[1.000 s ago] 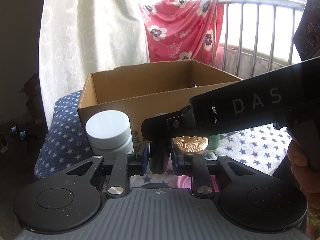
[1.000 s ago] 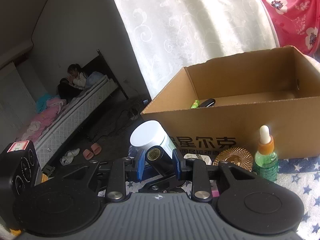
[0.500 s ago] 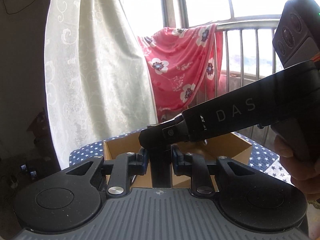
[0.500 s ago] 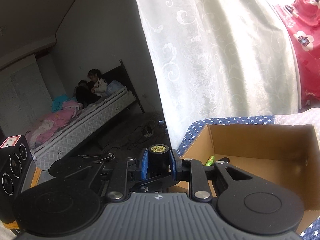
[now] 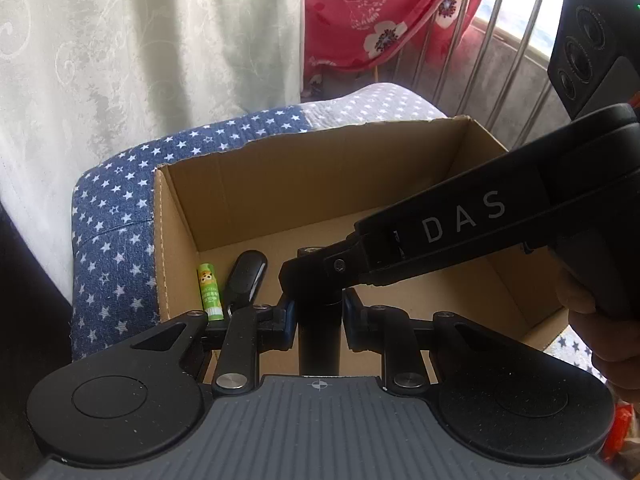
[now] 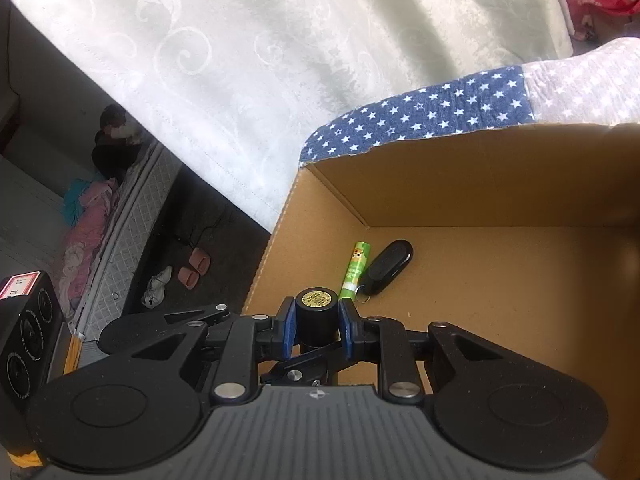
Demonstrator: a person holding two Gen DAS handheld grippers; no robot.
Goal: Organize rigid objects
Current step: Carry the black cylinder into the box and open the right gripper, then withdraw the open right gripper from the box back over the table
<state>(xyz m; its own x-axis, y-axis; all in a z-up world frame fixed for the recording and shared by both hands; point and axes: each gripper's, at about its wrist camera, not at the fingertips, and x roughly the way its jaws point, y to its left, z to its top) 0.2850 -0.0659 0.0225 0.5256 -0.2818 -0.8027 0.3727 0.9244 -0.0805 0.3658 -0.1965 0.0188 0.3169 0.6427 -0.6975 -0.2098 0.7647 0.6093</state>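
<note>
Both grippers hold one black cylinder bottle (image 5: 320, 336) over the near left part of an open cardboard box (image 5: 312, 184). My left gripper (image 5: 319, 322) is shut on its body. My right gripper (image 6: 317, 326) is shut on its upper end, where a gold seal caps the bottle (image 6: 317, 312); the right gripper's body crosses the left wrist view from the right. Inside the box (image 6: 480, 184) lie a green tube (image 6: 354, 270) and a black key fob (image 6: 389, 266), also in the left wrist view as the tube (image 5: 209, 288) and the fob (image 5: 245, 276).
The box stands on a blue and white star-print cloth (image 5: 116, 232). A white curtain (image 5: 140, 60) hangs behind it, with a red floral cloth (image 5: 372, 12) on a metal railing (image 5: 492, 28) at the right. A bed and floor (image 6: 120, 240) lie far left below.
Both grippers have lifted the black bottle from the table in front of the box, carried it up and over the box's near wall, and tilted down so the box's inside shows.
</note>
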